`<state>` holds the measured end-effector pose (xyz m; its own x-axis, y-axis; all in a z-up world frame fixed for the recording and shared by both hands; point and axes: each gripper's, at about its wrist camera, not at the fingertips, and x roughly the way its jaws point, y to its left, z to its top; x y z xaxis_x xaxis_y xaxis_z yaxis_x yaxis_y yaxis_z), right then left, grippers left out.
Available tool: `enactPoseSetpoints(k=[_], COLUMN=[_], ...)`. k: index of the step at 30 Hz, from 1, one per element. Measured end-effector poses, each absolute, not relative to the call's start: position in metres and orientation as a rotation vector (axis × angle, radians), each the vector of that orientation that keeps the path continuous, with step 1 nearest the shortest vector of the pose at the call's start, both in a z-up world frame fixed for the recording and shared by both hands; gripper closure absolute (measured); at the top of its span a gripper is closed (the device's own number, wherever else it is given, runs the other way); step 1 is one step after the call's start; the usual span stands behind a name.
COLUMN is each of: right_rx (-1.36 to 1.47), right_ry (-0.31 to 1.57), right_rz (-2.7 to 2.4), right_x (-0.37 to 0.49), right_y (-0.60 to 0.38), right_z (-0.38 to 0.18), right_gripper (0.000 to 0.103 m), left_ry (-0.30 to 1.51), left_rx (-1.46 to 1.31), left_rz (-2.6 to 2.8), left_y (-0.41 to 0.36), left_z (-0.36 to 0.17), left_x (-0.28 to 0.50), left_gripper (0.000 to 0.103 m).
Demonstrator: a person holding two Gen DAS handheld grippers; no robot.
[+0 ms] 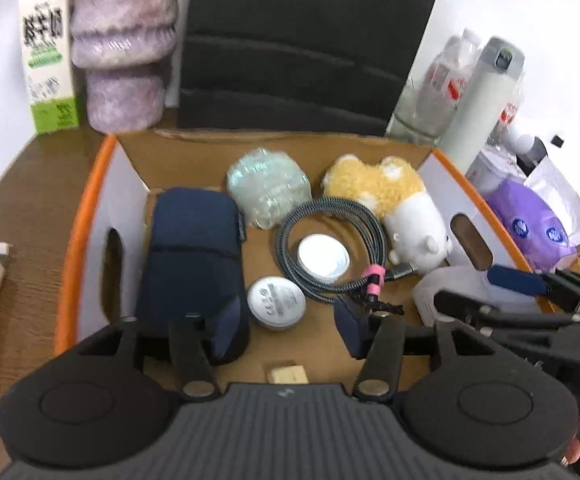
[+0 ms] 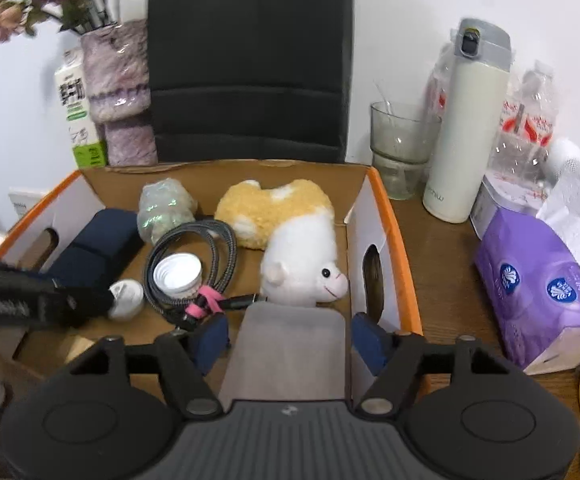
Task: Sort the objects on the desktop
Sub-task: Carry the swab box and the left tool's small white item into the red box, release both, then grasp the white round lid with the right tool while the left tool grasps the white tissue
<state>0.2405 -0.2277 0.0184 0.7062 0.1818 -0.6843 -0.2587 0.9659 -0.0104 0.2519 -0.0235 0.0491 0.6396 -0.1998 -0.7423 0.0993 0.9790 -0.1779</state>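
Right now the right gripper (image 2: 288,342) is hanging spread around a flat grey pouch (image 2: 286,354) inside the cardboard box (image 2: 404,240), pads apparently not pressing it, while the left gripper (image 1: 290,334) is gaping empty; seemingly light and limp, it is probably best pinched across its side edges.

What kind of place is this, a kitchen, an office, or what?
Most likely a home or office desk: a wooden desk with a black chair pushed up behind it, plus a thermos, tissue pack and a box of small items.
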Motion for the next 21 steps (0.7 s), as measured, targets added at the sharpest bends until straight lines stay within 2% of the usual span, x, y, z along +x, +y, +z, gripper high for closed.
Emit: enactPoseSetpoints(k=[3,7,11,14,18,19,21], right_rx=[-0.133,-0.104,-0.016,0.036,0.033,0.036,0.044], right_ry=[0.764,0.775,0.790,0.752,0.640,0.616,0.574], right_rz=[0.237,0.232,0.233,0.231,0.221,0.217,0.221], right_x=[0.234,0.225,0.220,0.197,0.146,0.131,0.102], right_y=[-0.225,-0.230,-0.237,-0.245,-0.249,-0.250,-0.250], right_z=[0.018,0.021,0.028,0.043,0.061,0.063,0.064], right_gripper=[0.034,0.030,0.027,0.025,0.016,0.015,0.015], left_ry=[0.859,0.814,0.768,0.714,0.651,0.627,0.567], left_rx=[-0.120,-0.112,-0.108,-0.093,-0.086,-0.084,-0.102], left_rz=[-0.154,-0.145,-0.104,-0.050,-0.060,-0.061,-0.049], left_y=[-0.021,-0.019,-0.019,-0.016,-0.013,-0.012,-0.005], left_z=[0.057,0.067,0.072,0.079,0.086,0.087,0.085], left_x=[0.242,0.210,0.168,0.130,0.079,0.065,0.034], left_gripper=[0.037,0.022,0.021,0.015,0.009,0.005,0.002])
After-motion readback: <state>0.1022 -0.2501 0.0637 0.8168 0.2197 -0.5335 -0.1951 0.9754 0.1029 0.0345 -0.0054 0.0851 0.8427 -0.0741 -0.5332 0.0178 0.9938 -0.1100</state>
